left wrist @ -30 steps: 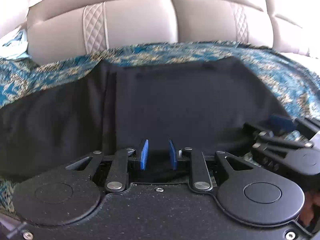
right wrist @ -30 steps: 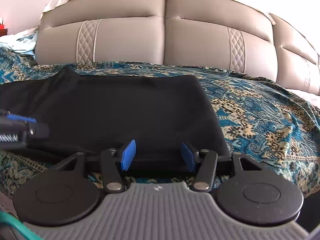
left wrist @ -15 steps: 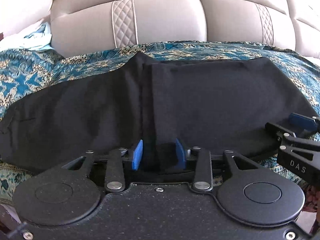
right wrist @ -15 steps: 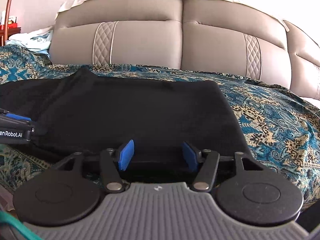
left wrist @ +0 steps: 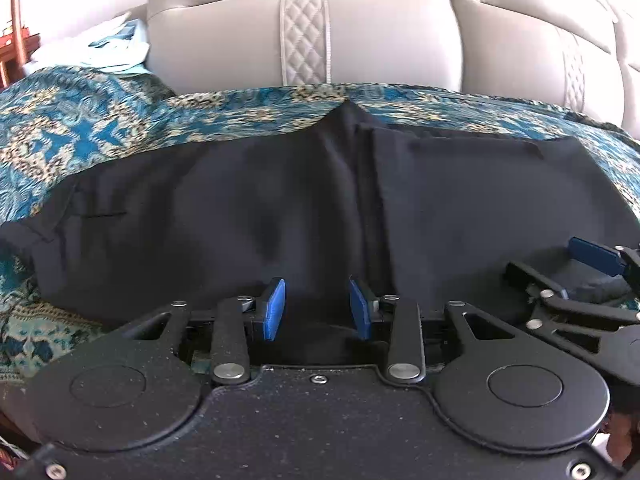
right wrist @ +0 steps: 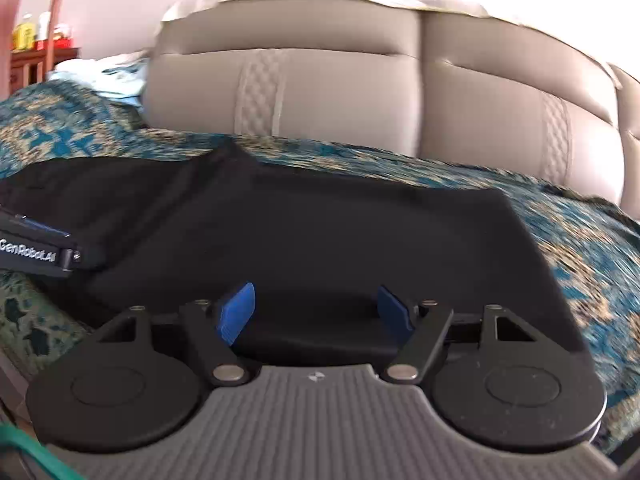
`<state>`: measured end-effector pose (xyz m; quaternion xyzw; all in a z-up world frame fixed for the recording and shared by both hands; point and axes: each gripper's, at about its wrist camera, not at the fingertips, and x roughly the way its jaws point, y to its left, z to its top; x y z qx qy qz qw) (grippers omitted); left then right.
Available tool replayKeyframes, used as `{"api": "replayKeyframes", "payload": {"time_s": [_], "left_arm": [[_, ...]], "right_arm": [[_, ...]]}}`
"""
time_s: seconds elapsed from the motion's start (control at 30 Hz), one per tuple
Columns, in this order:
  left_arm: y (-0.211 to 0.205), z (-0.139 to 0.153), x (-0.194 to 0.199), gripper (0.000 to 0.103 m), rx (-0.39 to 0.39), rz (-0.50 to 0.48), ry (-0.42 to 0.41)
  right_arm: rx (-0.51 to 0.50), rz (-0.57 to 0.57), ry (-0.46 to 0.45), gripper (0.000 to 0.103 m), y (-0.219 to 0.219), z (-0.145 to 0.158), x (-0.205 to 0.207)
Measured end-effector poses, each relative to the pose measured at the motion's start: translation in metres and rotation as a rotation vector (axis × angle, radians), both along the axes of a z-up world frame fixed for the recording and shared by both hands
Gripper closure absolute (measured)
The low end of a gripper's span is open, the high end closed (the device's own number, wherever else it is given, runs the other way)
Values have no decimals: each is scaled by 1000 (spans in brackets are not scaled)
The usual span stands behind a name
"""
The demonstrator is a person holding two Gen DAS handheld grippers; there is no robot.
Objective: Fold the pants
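Note:
Black pants (left wrist: pixel 248 216) lie flat across a teal patterned bedspread (left wrist: pixel 80 136), partly folded, with a folded layer on the right part (left wrist: pixel 480 200). My left gripper (left wrist: pixel 318 308) is open at the pants' near edge, its blue pads either side of the cloth. My right gripper (right wrist: pixel 316 314) is open at the near edge of the folded layer (right wrist: pixel 320 240). The right gripper shows at the right of the left wrist view (left wrist: pixel 592 280). The left gripper shows at the left of the right wrist view (right wrist: pixel 36 248).
A beige padded headboard (left wrist: pixel 360 32) stands behind the bed. Light blue cloth (left wrist: pixel 116 48) lies at the back left. A wooden shelf with bottles (right wrist: pixel 36 48) stands at the far left.
Both grippers moved left along the pants' near edge. The left gripper's pads opened wider. More of the pants' left part is now in view.

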<state>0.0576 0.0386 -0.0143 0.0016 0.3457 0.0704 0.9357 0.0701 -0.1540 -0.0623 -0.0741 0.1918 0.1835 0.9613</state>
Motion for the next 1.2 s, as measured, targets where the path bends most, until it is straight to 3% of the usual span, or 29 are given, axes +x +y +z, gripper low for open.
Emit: {"api": "replayKeyframes", "payload": {"time_s": [0.27,0.4,0.57,0.77,0.8,0.87,0.9,0.93,1.07,1.2], "left_arm": [[23,4,-7,66,13,65,-11],[51,9,-16,43,-11,172,-52],[111,11,-29,23,-109,349,-123],[182,7,-33,23,-197,528,-114],[190,5,-32,29,-211,549,-107],[203,1,-27,53,-231,589,-90],[208,-2,-24,75,-240,597,-78],[214,-5,-21,81,-257,602,-65],[223,-13,-16,78,-324,603,-99],[230,-16,-9,60,-318,653,-131]], "right_arm": [[-30,112,-23,19,46,-1,-4],[-20,107,-24,18,55,-1,-4],[38,101,-20,17,51,2,-3],[21,99,-37,14,56,-4,-3],[17,98,-40,13,57,-4,-3],[20,94,-36,11,58,-4,-3],[23,90,-32,10,57,-5,-2],[26,88,-31,9,57,-5,-2],[22,88,-37,9,55,-6,-3],[20,87,-36,8,56,-7,-4]]}}
